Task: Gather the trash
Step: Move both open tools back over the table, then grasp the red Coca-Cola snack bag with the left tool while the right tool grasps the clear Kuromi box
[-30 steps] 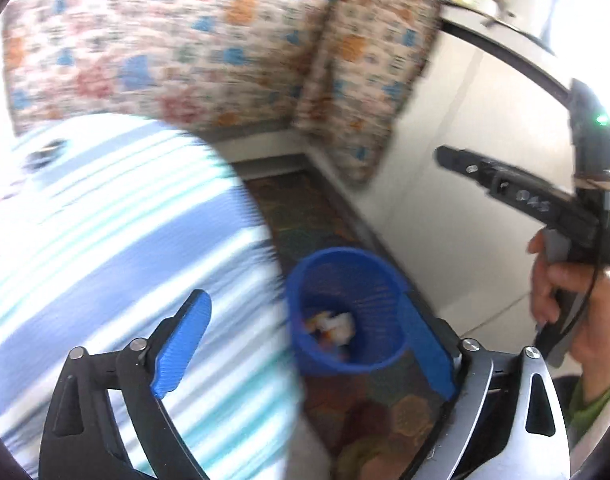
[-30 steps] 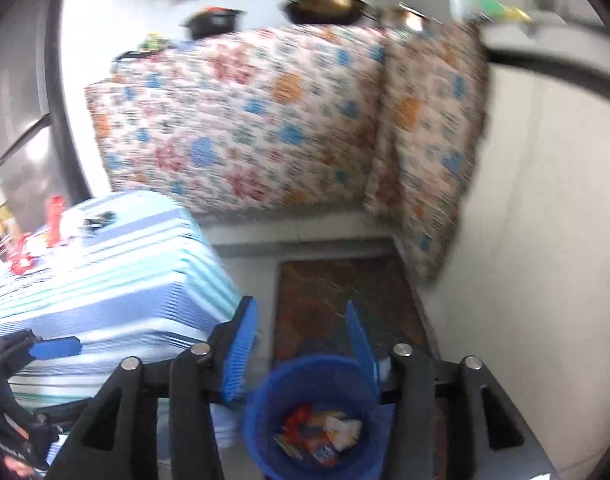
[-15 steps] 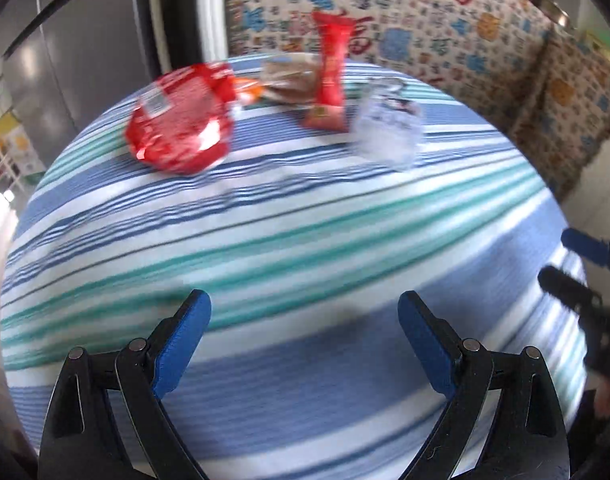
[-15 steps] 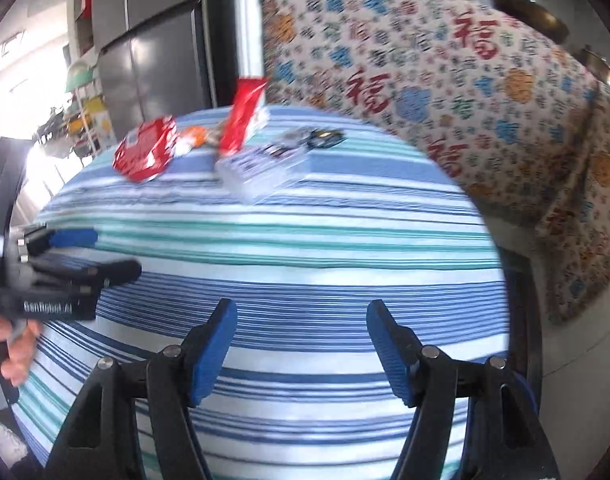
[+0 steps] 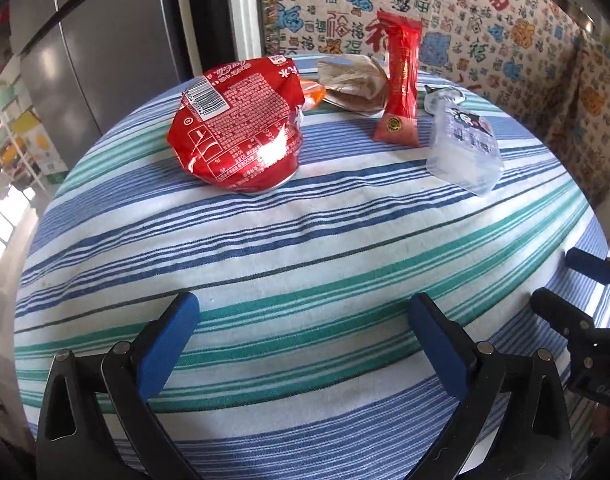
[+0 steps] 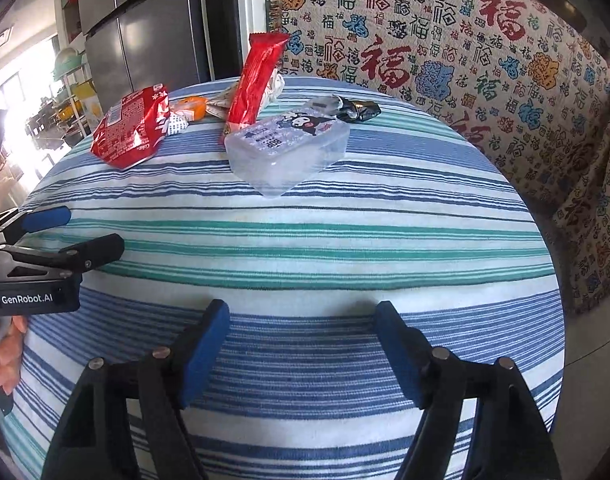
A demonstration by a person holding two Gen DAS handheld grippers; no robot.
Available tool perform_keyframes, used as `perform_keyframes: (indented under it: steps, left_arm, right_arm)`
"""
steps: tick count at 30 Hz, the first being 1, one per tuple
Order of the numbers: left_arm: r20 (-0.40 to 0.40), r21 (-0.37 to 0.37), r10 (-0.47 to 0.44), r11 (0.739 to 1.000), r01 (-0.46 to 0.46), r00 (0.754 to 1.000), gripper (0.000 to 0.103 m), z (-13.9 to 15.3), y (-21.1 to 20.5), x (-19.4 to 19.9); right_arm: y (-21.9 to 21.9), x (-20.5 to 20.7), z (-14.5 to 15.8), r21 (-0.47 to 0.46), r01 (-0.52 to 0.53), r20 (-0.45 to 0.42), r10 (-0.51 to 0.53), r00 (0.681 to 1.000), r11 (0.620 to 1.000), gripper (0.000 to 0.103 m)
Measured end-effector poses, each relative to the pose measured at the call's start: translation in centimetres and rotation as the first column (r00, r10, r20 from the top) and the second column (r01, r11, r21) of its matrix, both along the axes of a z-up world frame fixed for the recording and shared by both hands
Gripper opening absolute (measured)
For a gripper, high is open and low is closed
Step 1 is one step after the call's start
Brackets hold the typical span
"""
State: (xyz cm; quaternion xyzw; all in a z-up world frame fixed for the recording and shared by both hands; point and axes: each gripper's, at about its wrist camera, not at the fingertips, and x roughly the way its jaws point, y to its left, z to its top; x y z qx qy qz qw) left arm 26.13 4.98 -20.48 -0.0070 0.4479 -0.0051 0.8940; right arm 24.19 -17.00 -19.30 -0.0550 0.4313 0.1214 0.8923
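1. Left claw: jaws spread wide, holding nothing, poised above the near edge of the tabletop.
2. Right claw: likewise wide open and empty.
3. Trash lies ahead at the far edge: red bag up-left of the left claw; clear box, long axis diagonal, closer to the right claw, likely its target.
4. Red stick wrapper stands upright between them.
5. Surface: striped cloth. Behind: patterned cushion, refrigerator.

Striped tablecloth (patterned cushions behind)
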Motion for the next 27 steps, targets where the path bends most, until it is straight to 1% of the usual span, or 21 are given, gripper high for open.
perform_keyframes:
  steps: [13,20,24,26,27]
  left_arm:
    - [0.002,-0.001,-0.003,1.0,0.003,1.0,0.103,0.0,0.0,0.0]
    - [0.002,-0.002,-0.004,1.0,0.004,1.0,0.103,0.0,0.1,0.0]
    - [0.002,-0.002,-0.01,1.0,0.01,1.0,0.103,0.1,0.4,0.2]
    - [0.0,-0.003,0.01,1.0,-0.01,1.0,0.103,0.1,1.2,0.3]
    - [-0.001,-0.003,0.019,1.0,-0.019,1.0,0.103,0.1,1.6,0.4]
  right_arm:
    - [0.4,1.1,-0.3,-0.004,0.025,-0.004,-0.025,1.0,1.0,0.083]
    - [0.3,1.2,-0.4,-0.006,0.025,-0.003,-0.025,1.0,1.0,0.084]
    - [0.1,1.5,-0.4,0.008,0.025,-0.007,-0.025,1.0,1.0,0.085]
    - [-0.1,2.1,-0.2,0.022,0.06,0.003,-0.061,0.998,0.998,0.085]
    - [-0.1,2.7,0.2,0.051,0.092,0.01,-0.093,0.996,0.994,0.085]
